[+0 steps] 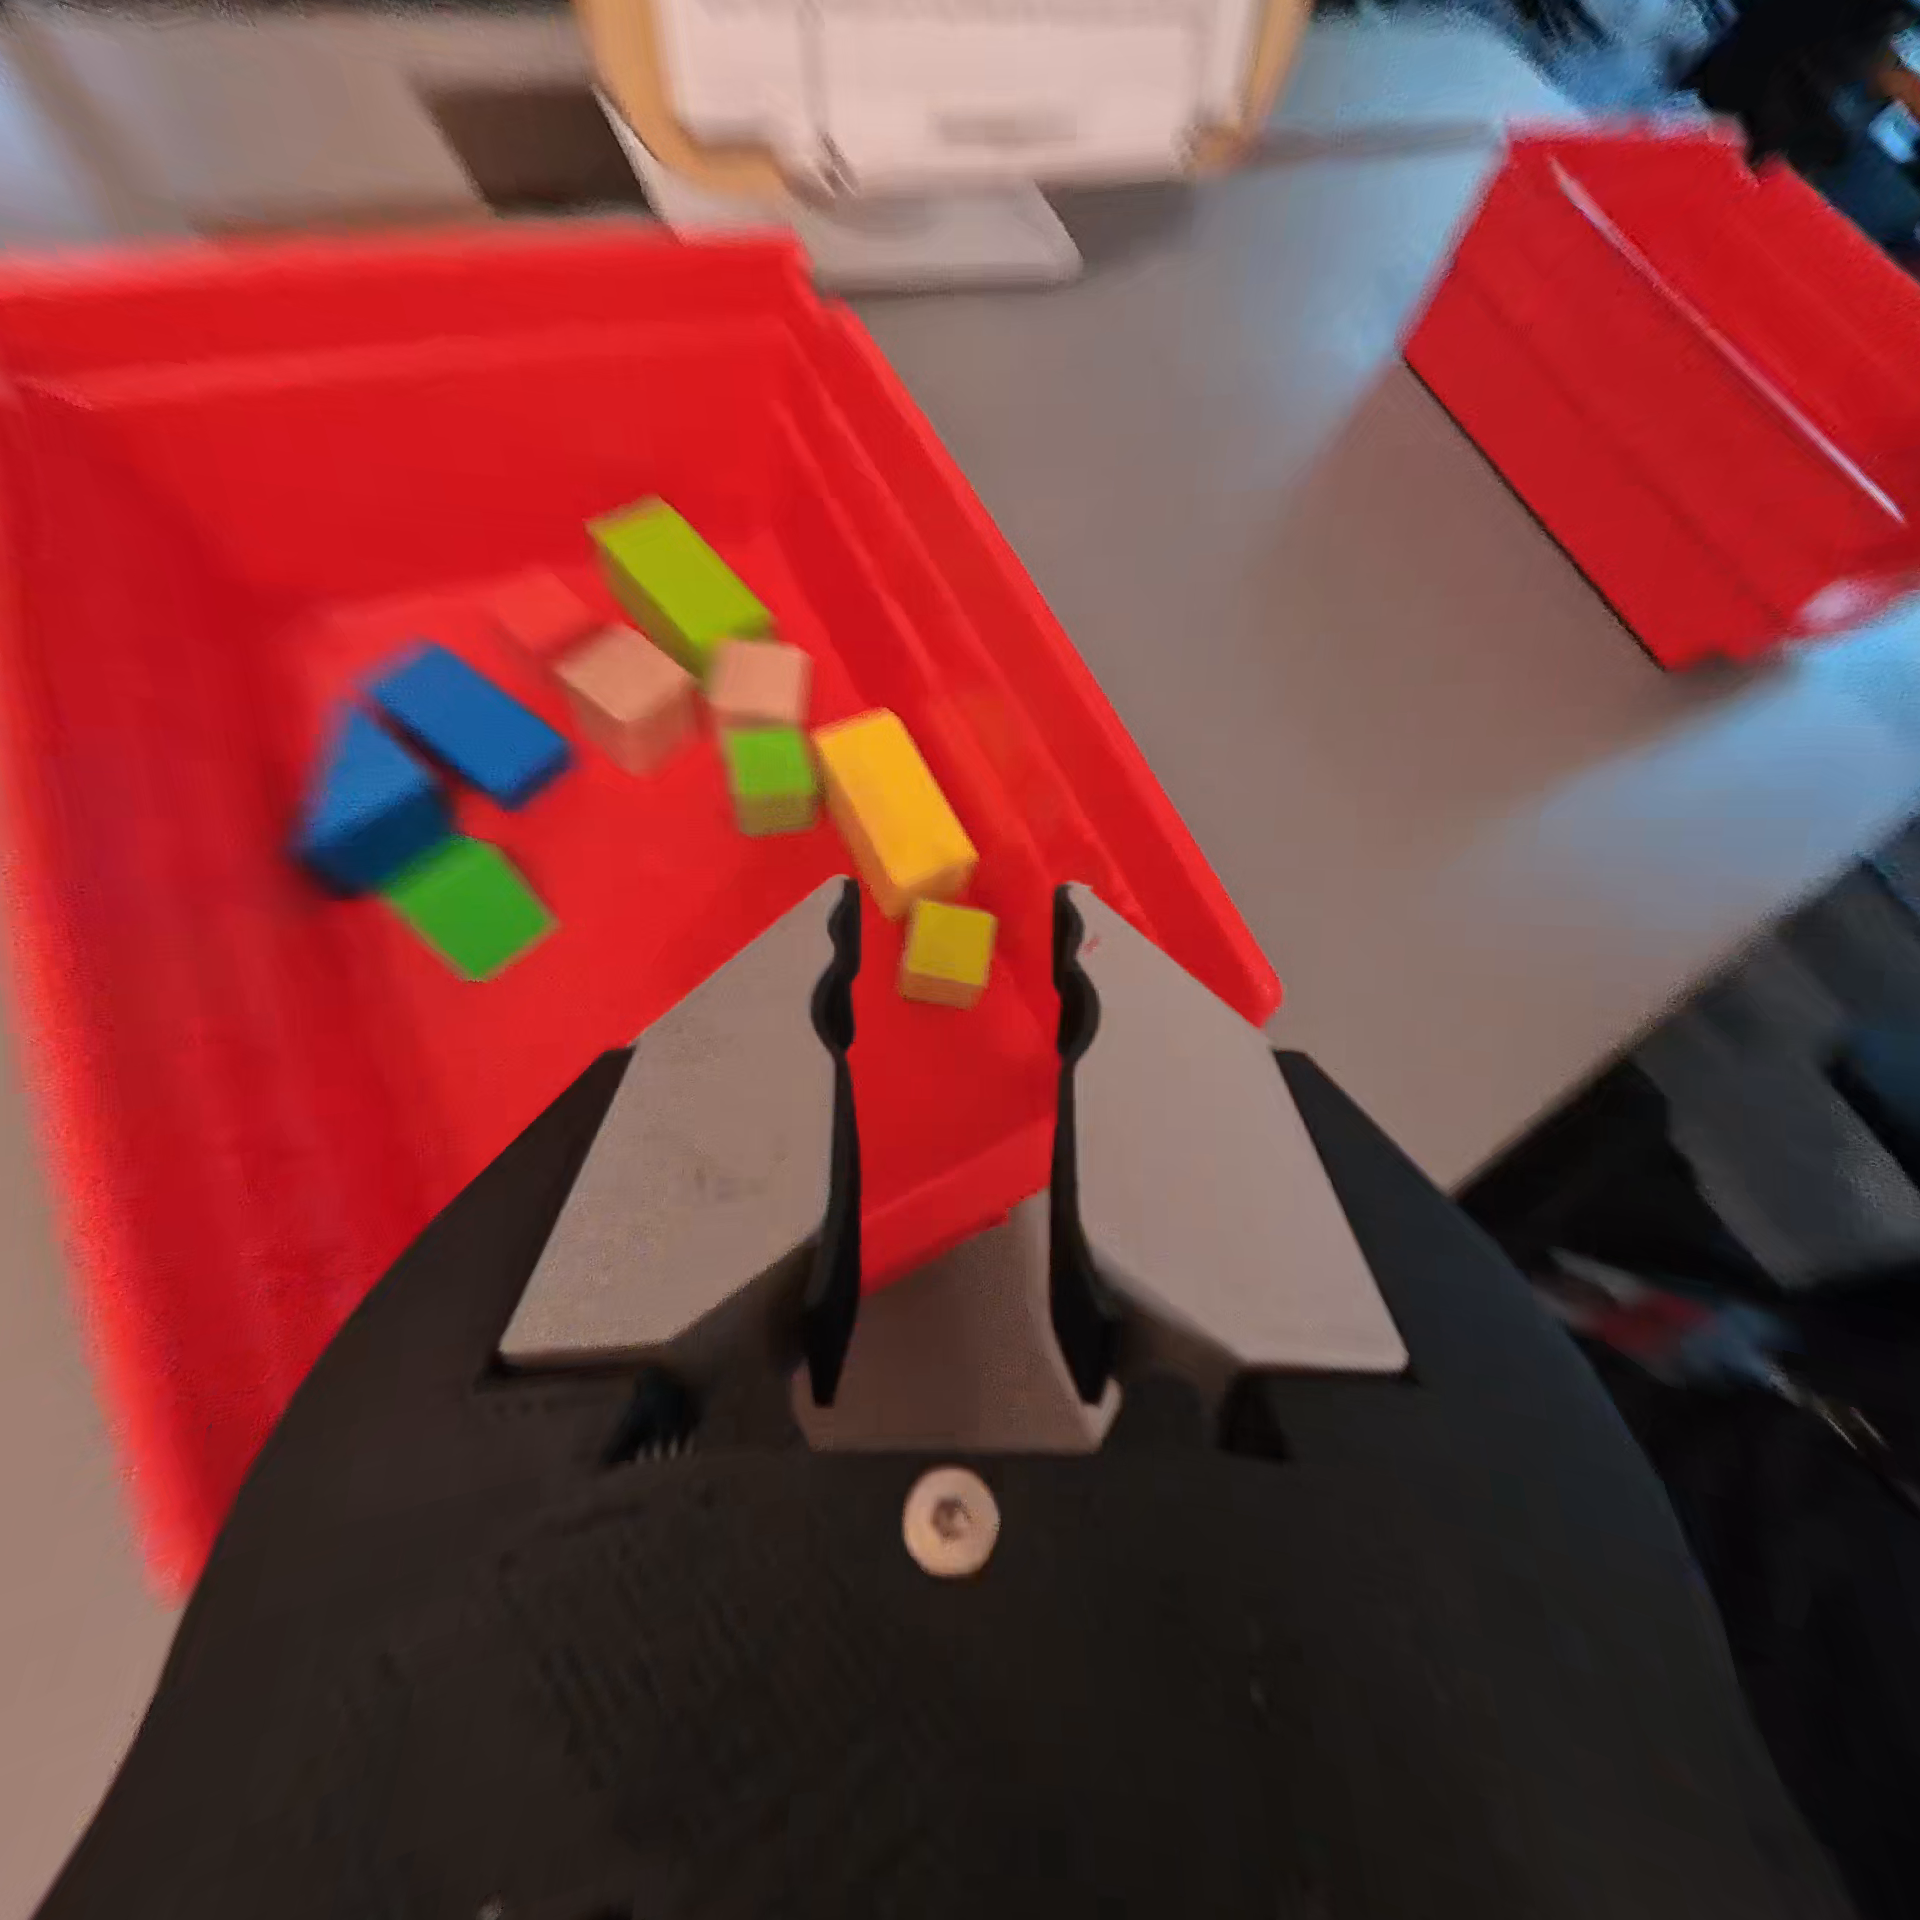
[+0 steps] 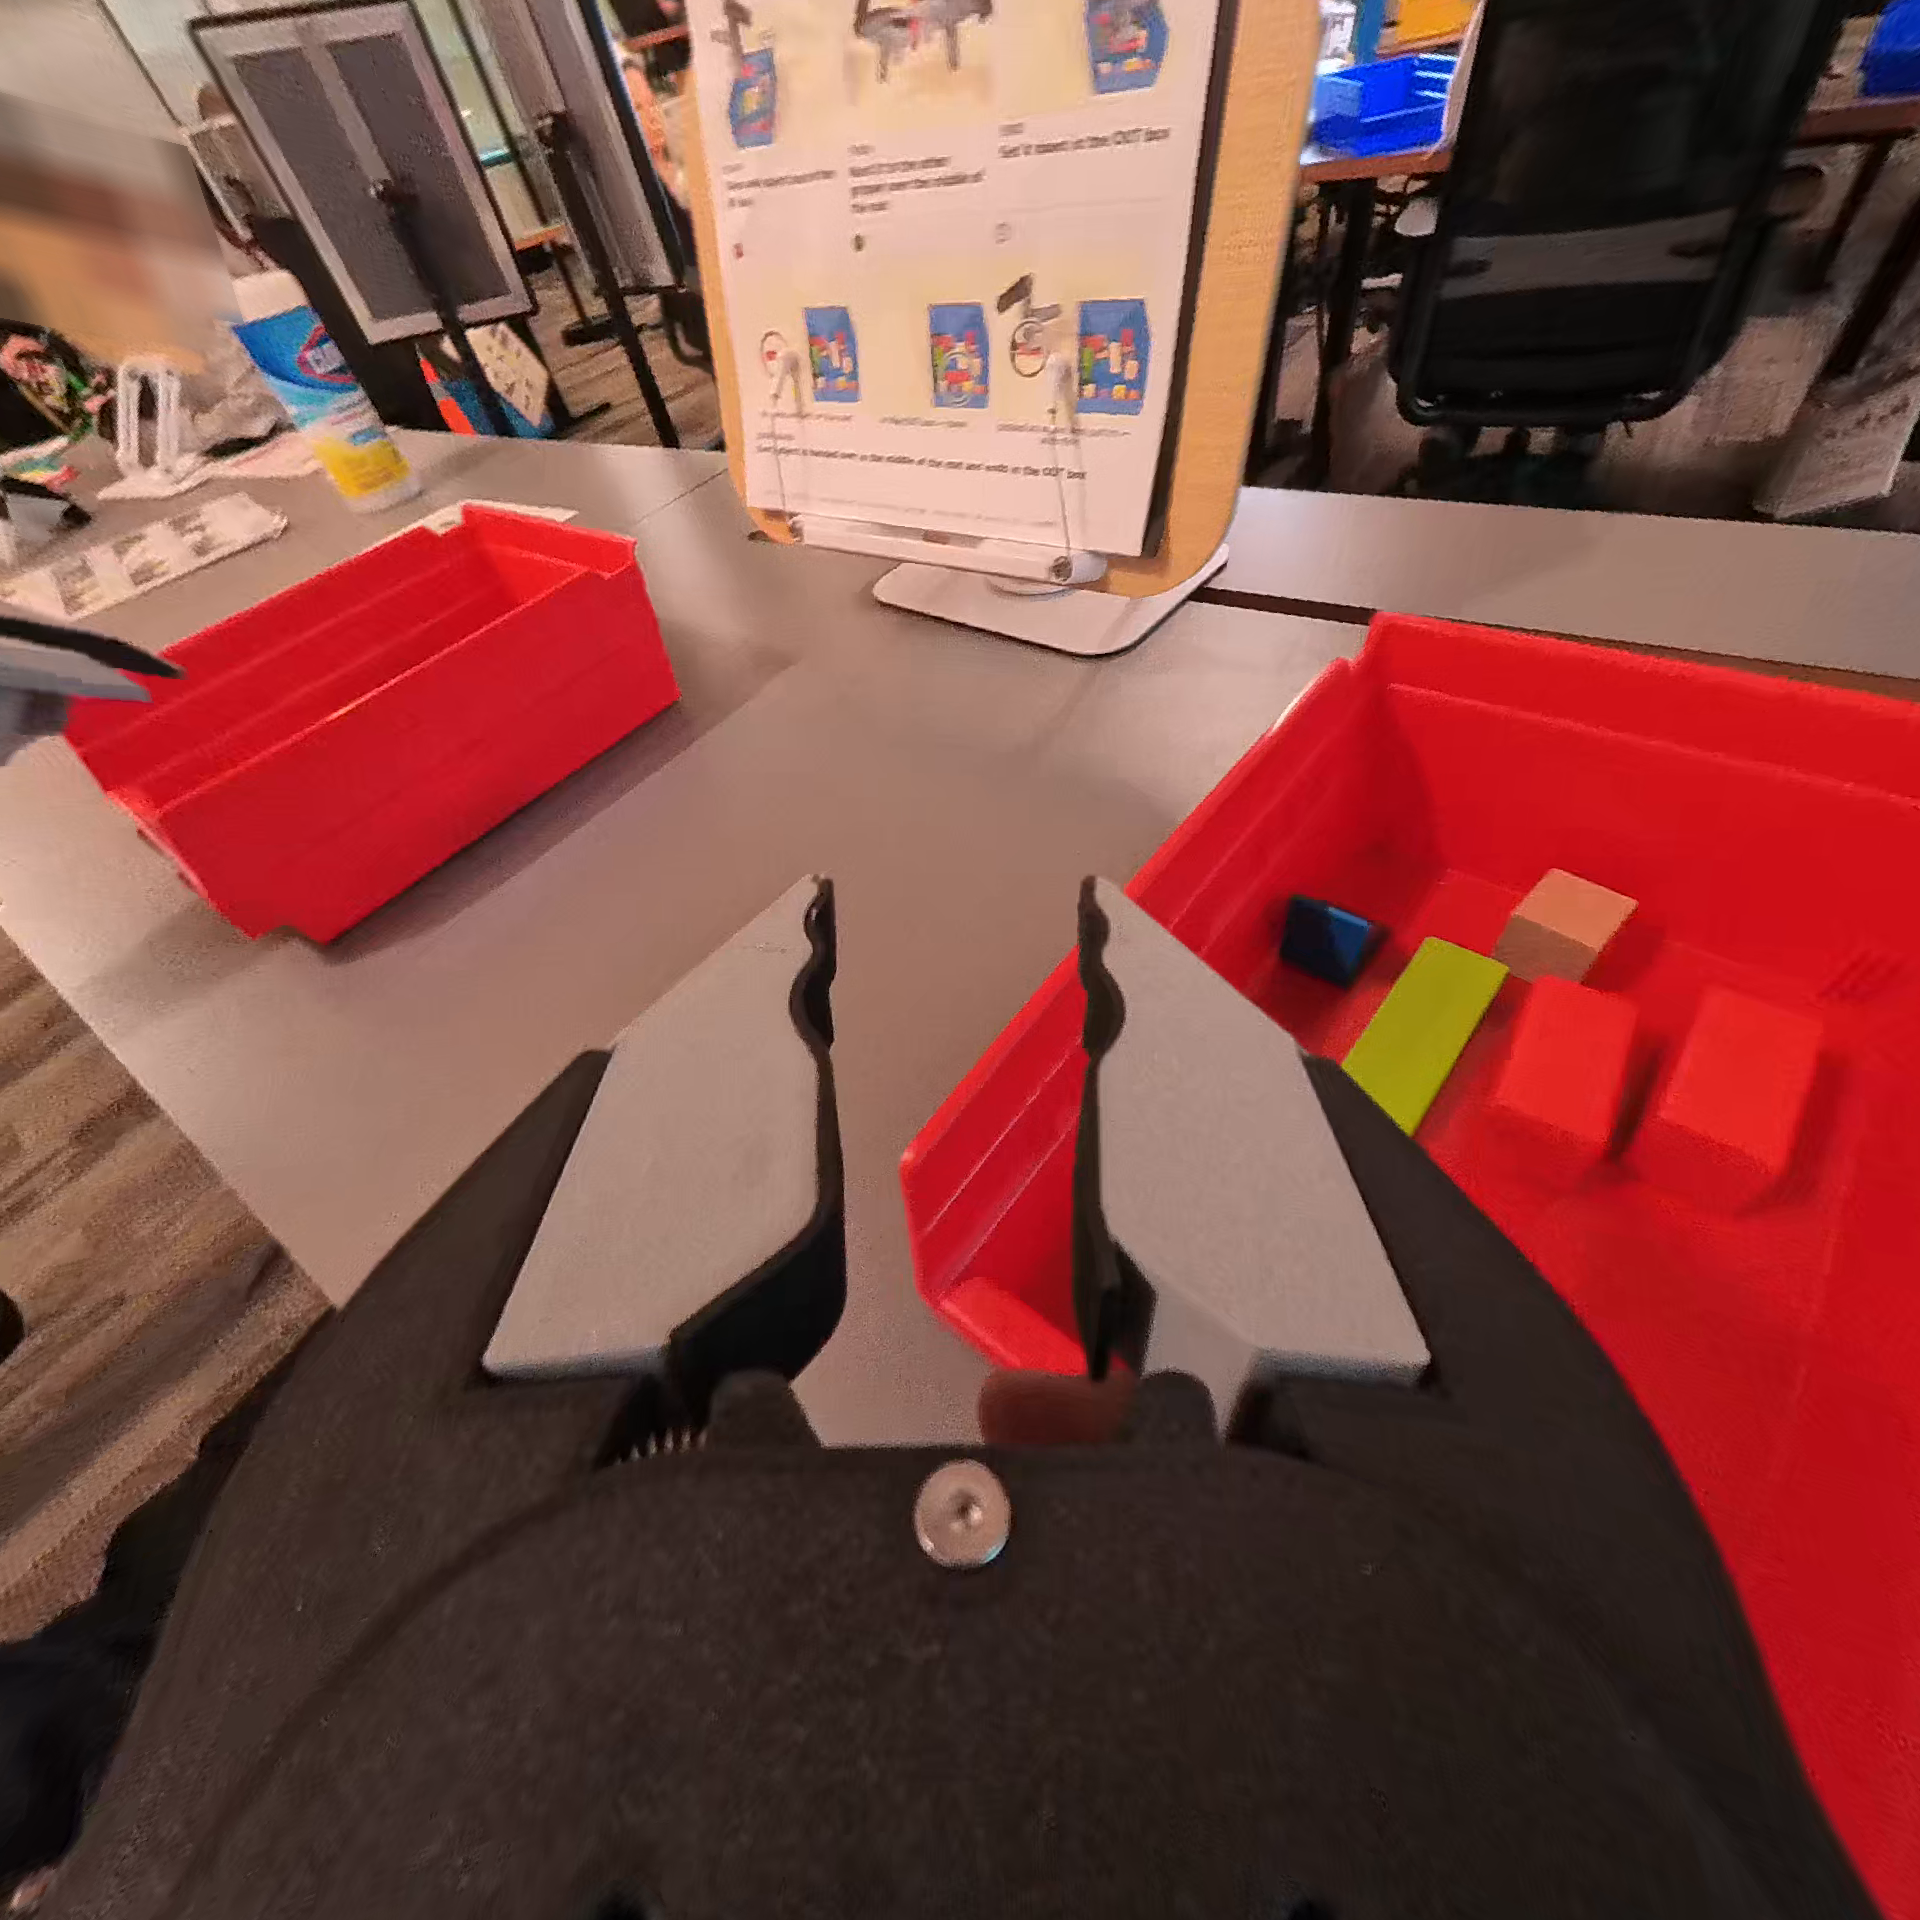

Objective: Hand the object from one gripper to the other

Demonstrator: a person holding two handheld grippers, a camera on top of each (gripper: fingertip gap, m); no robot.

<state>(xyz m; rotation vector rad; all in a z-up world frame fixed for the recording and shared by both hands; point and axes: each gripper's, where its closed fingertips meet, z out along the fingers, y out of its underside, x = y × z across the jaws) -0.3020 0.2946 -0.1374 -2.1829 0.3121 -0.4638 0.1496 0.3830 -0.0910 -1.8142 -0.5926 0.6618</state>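
In the left wrist view, my left gripper (image 1: 954, 896) is open and empty above the near right corner of a red bin (image 1: 260, 436). The bin holds several wooden blocks: a small yellow cube (image 1: 948, 954) just past the fingertips, a long yellow block (image 1: 891, 808), green, blue, red and plain wood ones. In the right wrist view, my right gripper (image 2: 954, 894) is open and empty over the grey table (image 2: 914, 769), beside the left wall of a second red bin (image 2: 1558, 727). That bin holds a blue block (image 2: 1328, 938), a flat lime block (image 2: 1425, 1031), a wood cube (image 2: 1567, 923) and two red cubes (image 2: 1564, 1070).
A sign board (image 2: 977, 270) on a white stand sits at the table's back. The left bin (image 2: 395, 717) and the left gripper's tip (image 2: 94, 665) show at the left of the right wrist view. The table's front edge drops to wood flooring (image 2: 114, 1226). A wipes canister (image 2: 322, 395) and chairs stand behind. Left tips to right tips: about 45 centimeters.
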